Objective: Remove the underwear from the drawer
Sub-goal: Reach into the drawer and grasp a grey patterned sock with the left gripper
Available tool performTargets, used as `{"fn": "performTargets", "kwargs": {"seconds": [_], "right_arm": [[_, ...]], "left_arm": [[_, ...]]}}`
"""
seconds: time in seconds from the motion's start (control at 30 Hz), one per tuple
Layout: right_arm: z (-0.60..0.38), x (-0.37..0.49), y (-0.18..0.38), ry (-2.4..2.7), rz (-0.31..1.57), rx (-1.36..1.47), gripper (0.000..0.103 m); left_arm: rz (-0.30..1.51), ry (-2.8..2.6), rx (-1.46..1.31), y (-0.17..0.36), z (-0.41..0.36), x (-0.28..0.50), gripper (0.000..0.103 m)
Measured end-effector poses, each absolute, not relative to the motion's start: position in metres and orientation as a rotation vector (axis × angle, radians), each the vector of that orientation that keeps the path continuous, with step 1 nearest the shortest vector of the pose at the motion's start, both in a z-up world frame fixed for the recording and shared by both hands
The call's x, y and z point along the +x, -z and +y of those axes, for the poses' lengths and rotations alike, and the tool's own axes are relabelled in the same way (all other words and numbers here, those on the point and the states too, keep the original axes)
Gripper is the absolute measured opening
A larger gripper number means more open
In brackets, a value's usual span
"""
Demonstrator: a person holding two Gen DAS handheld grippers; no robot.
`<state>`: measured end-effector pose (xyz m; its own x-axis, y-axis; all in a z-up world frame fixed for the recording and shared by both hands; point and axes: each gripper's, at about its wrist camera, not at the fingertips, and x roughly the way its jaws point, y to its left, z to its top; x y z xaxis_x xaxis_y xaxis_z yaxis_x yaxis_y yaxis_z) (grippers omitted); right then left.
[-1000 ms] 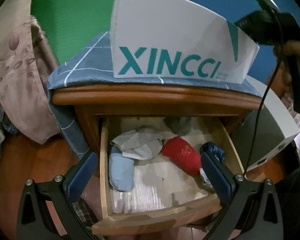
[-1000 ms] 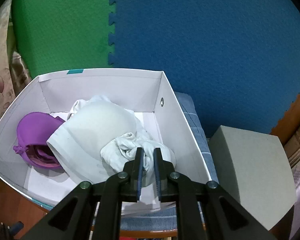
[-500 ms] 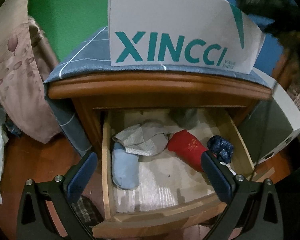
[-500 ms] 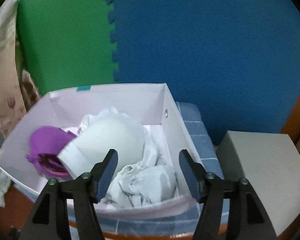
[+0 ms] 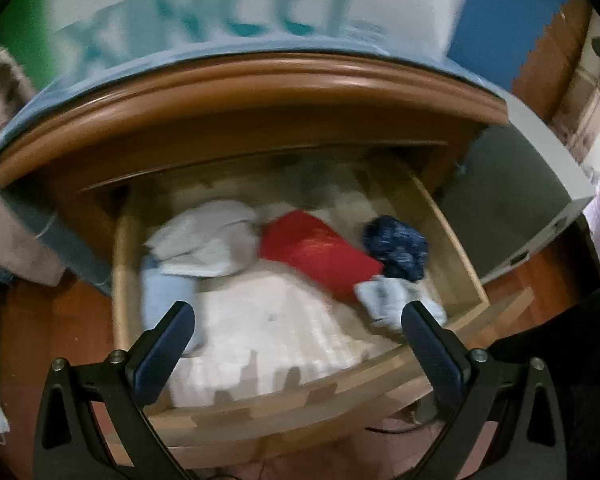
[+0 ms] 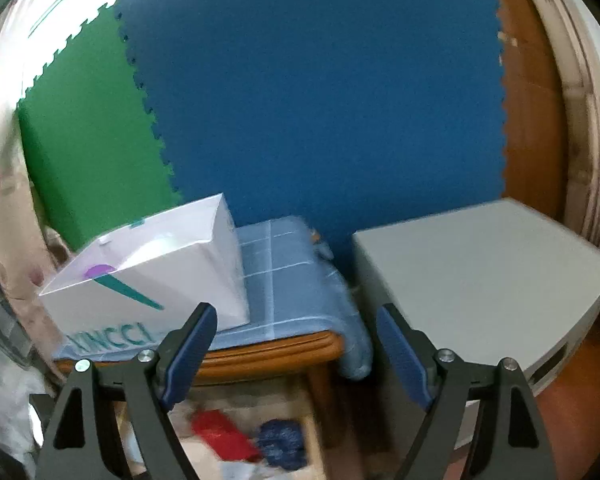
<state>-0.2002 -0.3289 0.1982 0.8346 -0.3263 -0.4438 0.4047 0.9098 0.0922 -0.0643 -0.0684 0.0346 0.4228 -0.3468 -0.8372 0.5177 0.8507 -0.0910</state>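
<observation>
While the left gripper (image 5: 296, 320) hangs over the open drawer (image 5: 452, 236) with its jaws spread wide and nothing between them, the underwear lies loose on the pale drawer bottom below. A grey-white piece (image 5: 208, 240) sits toward the back left, partly over a light blue piece (image 5: 162, 296) that runs along the left wall. A red piece (image 5: 320, 252) lies in the middle, touching the grey-white one, and a dark blue patterned piece (image 5: 396, 248) is bunched just beside it near the right wall. A small pale bundle (image 5: 384, 300) rests in front of the red one, close to the right finger (the whole view is blurred, so finer detail is lost).

The right gripper (image 6: 296, 344) has just been opening; its jaws stand wide apart and empty, pointing past the nightstand (image 6: 268, 354) toward the blue wall mat (image 6: 320, 100). On the checked blue cloth (image 6: 284, 280) covering the nightstand stands the white box (image 6: 160, 280), a purple item (image 6: 98, 270) showing just above its rim. A grey box (image 6: 476, 276) sits to the right.
</observation>
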Motion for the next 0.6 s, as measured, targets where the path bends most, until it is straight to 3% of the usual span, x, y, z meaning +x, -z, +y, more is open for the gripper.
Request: {"fn": "performTargets", "kwargs": {"seconds": [0.13, 0.23, 0.37, 0.47, 0.53, 0.6], "right_arm": [[-0.338, -0.180, -0.180, 0.328, 0.581, 0.184, 0.084], [-0.341, -0.182, -0.177, 0.305, 0.576, 0.203, 0.084], [-0.350, -0.193, -0.175, 0.281, 0.569, 0.245, 0.084], [-0.359, -0.199, -0.174, 0.273, 0.569, 0.290, 0.084], [-0.370, -0.201, -0.174, 0.264, 0.568, 0.350, 0.084], [-0.376, -0.201, -0.172, 0.253, 0.575, 0.386, 0.084]], "left_arm": [[1.086, 0.538, 0.280, -0.014, -0.124, -0.060, 0.102], [1.246, 0.502, 0.216, 0.012, -0.150, -0.042, 0.102], [1.395, 0.395, 0.135, 0.039, -0.165, -0.021, 0.091], [1.414, 0.384, 0.184, 0.048, -0.180, -0.024, 0.072], [1.418, 0.372, 0.254, 0.053, -0.189, -0.030, 0.047], [1.444, 0.351, 0.276, 0.057, -0.192, -0.030, 0.037]]}}
